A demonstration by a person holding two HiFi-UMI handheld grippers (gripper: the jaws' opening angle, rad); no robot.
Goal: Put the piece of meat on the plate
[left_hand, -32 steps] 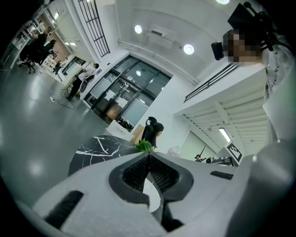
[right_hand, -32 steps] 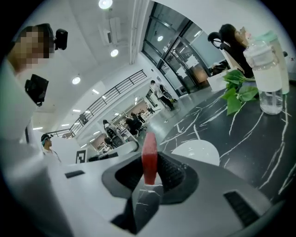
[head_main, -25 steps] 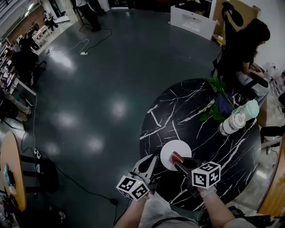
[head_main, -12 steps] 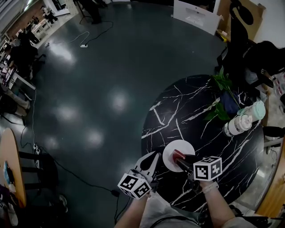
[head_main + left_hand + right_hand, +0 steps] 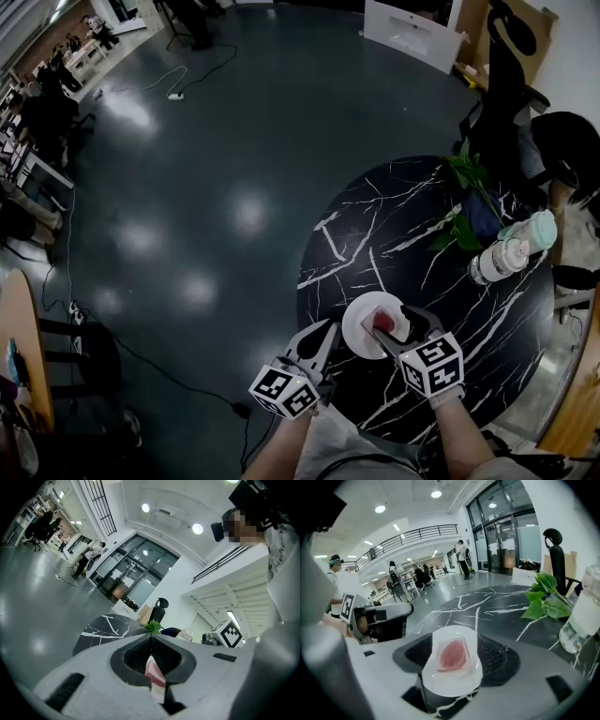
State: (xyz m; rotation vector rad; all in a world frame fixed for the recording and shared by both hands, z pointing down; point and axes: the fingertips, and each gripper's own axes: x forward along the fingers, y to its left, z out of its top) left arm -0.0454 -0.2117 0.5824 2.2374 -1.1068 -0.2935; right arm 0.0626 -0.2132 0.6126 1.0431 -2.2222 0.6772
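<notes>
Your left claw [image 5: 323,330] hangs at the near edge of the worktop [image 5: 394,225], just left of the plate [image 5: 354,319]. Its jaws are pressed together, with nothing gripped that I can make out. The piece of meat [image 5: 383,324] now lies flat on the plate, near its middle. A moment ago your right claw [image 5: 396,330] pinched it over the plate. Now its jaws are opening, spread to either side of the meat with the pads clear of it. That reads as the release: the meat rests on the plate unaided, so the task looks done bar the withdrawal. Draw your right claw straight back, so no jaw catches the rim and drags the plate.
</notes>
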